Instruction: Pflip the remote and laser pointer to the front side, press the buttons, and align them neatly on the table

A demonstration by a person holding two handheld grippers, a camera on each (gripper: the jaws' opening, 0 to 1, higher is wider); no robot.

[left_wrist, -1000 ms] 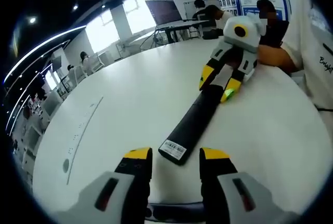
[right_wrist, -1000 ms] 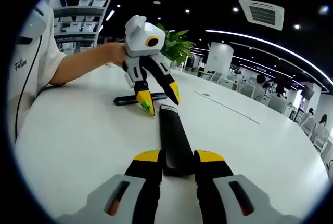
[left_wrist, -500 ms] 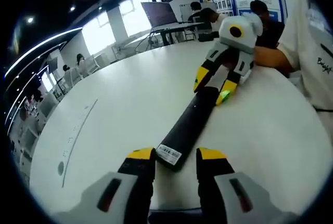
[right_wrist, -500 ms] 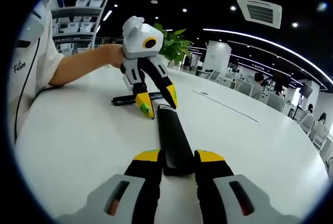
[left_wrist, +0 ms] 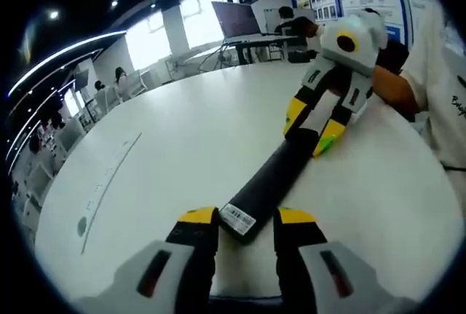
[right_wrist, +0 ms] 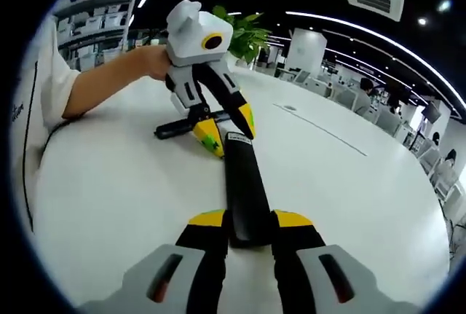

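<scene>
In the right gripper view my right tongs (right_wrist: 248, 221) sit clenched on the near end of the remote (right_wrist: 242, 187), which lies flat on the white table (right_wrist: 109, 205) with its plain back up. At the far end my left tongs (right_wrist: 229, 135) straddle the other tip; in the left gripper view the same left tongs (left_wrist: 246, 218) have the labelled end of the remote (left_wrist: 271, 183) between the pads, though I can't quite tell whether they pinch it or just bracket it. The right tongs (left_wrist: 316, 131) show beyond, on the far end.

The risks as I judge them: with both ends held, any uneven roll in the flip would twist the remote out of one pair, most likely the left if its hold is loose, and it would slap onto the table, maybe still back side up. Lifting one end faster than the other could let it slide through the pads.

Further off, just behind the left tongs, lies a slim dark thing I take to be the laser pointer (right_wrist: 177, 127). A wide swing in the flip could knock it away.
</scene>
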